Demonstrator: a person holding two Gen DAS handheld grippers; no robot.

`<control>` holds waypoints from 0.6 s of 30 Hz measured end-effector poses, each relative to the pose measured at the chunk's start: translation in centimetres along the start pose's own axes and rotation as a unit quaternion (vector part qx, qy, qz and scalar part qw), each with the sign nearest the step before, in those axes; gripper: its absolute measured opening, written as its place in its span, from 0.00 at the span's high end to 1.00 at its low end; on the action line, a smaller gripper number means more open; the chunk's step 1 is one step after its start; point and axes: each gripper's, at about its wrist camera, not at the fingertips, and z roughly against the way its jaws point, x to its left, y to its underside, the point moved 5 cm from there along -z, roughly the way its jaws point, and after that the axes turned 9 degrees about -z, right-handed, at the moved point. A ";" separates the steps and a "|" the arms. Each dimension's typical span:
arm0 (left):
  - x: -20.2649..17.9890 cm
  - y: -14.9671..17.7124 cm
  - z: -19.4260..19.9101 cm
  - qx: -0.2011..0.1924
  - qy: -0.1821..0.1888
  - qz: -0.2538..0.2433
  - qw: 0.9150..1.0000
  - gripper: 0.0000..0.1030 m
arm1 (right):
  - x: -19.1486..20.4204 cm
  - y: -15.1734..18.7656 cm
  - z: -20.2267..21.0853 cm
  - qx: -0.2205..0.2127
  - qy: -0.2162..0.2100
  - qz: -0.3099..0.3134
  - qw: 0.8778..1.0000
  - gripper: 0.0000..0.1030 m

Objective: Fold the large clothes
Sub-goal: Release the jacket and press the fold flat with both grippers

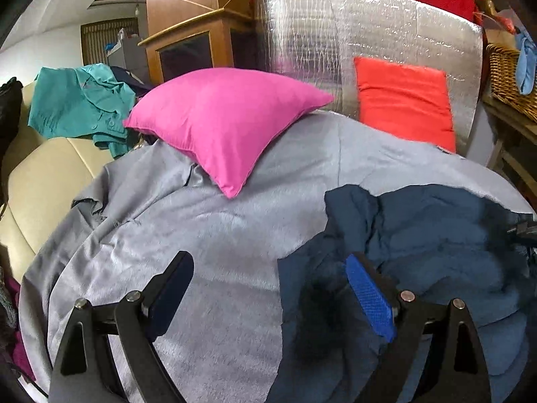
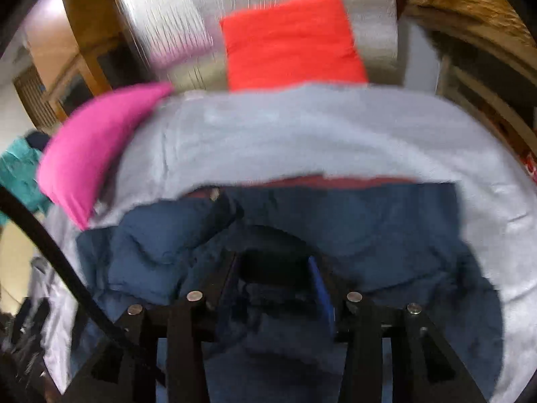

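Observation:
A navy blue garment (image 1: 436, 235) lies rumpled on a grey blanket (image 1: 201, 228). My left gripper (image 1: 268, 262) hangs open and wide above the blanket, with its right finger over the garment's left edge and nothing between the pads. In the blurred right wrist view the navy garment (image 2: 369, 228) spreads across the grey blanket (image 2: 302, 134), with a maroon strip along its far edge. My right gripper (image 2: 275, 265) points down into it. A dark bunch of the cloth fills the gap between its fingers, and they appear to pinch it.
A pink cushion (image 1: 221, 117) lies on the blanket's far left and a red-orange cushion (image 1: 402, 100) leans on a silver foil mat (image 1: 319, 27) behind. A teal shirt (image 1: 77, 100) lies on the cream sofa (image 1: 43, 174) at left. A wicker basket (image 1: 510, 74) stands at right.

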 end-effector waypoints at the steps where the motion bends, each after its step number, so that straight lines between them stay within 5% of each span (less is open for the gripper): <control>1: 0.0 -0.1 0.0 -0.001 0.001 -0.001 1.000 0.10 | 0.1 0.1 -1.2 0.014 0.007 -0.005 1.000 0.54; 3: -0.2 -0.2 0.1 -0.003 0.005 0.000 1.000 0.10 | -0.3 -0.3 -3.3 0.043 0.018 -0.014 0.999 0.54; 7: 0.0 -0.3 -0.1 -0.001 0.005 -0.001 1.000 0.10 | 0.5 -0.9 -2.0 0.025 0.017 -0.013 0.999 0.54; 11: 0.2 -0.2 -0.3 0.002 0.003 0.002 1.000 0.10 | 5.2 -0.8 0.5 -0.010 -0.051 0.041 0.998 0.54; 15: 0.4 -0.1 -0.2 0.002 0.000 0.001 1.000 0.10 | 10.9 0.8 0.0 0.033 -0.124 0.085 0.988 0.57; 18: 0.6 0.0 -0.2 0.004 -0.004 0.000 1.000 0.10 | 14.0 1.5 -3.1 0.075 -0.128 0.089 0.985 0.57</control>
